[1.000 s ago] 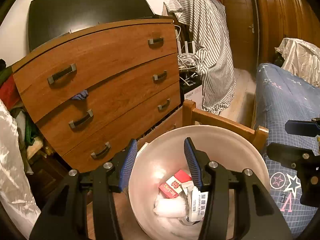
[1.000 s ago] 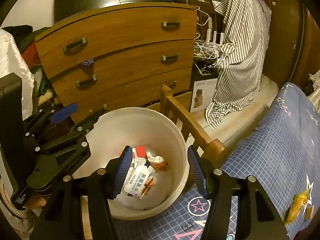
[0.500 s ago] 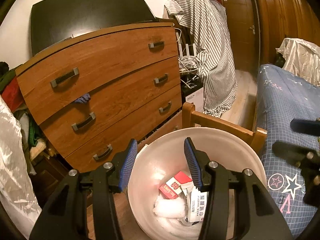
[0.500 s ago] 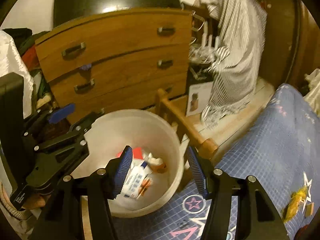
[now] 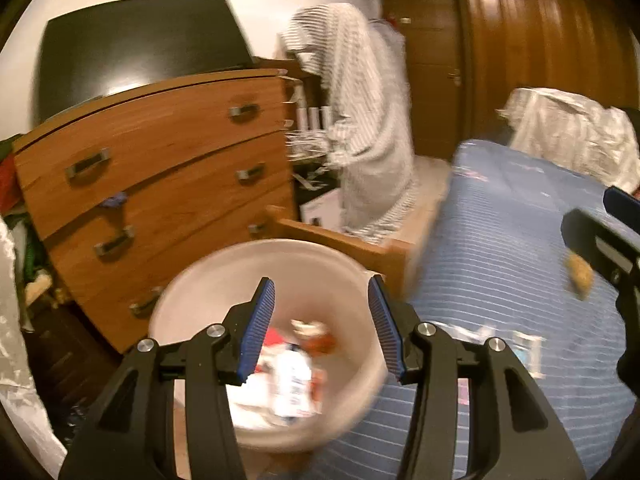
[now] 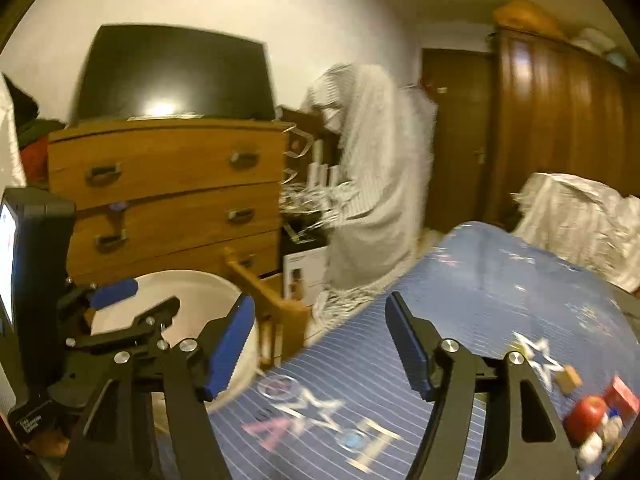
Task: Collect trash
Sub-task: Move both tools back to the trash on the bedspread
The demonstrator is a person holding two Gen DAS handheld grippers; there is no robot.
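- Bed [image 6: 500, 280] with blue star-print cover fills the right of both views. Dresser [image 5: 160, 168] stands behind, a striped cloth [image 5: 368, 128] draped beside it.
- White bin [image 5: 200, 280] sits between the dresser and the bed edge, against a wooden rail [image 5: 340, 240]. It already holds wrappers and a small box [image 5: 292, 376], all blurred.
- More trash lies on the bed cover: a red round item [image 6: 586, 416], a red packet [image 6: 620, 398] and a small tan piece [image 6: 568, 378] at the lower right of the right wrist view. A tan scrap [image 5: 578, 274] shows in the left wrist view.
- Left gripper [image 5: 320, 332] hovers over the bin, fingers partly apart, nothing between them.
- Right gripper [image 6: 320, 344] is over the bed cover, fingers wide apart and empty.
- Risk, as we judge it: both views are smeared by fast travel, so a grab at this pace could overshoot the small pieces or pinch the cover instead. The cluster is tight; closing on one piece may knock the round item rolling.
- Against a second ago: the right gripper has swung from above the bin towards the bed, and its jaws have just been opening with nothing inside. The left view has shifted towards the bed too, with the bin lower and more to the left; its finger spacing is unchanged.
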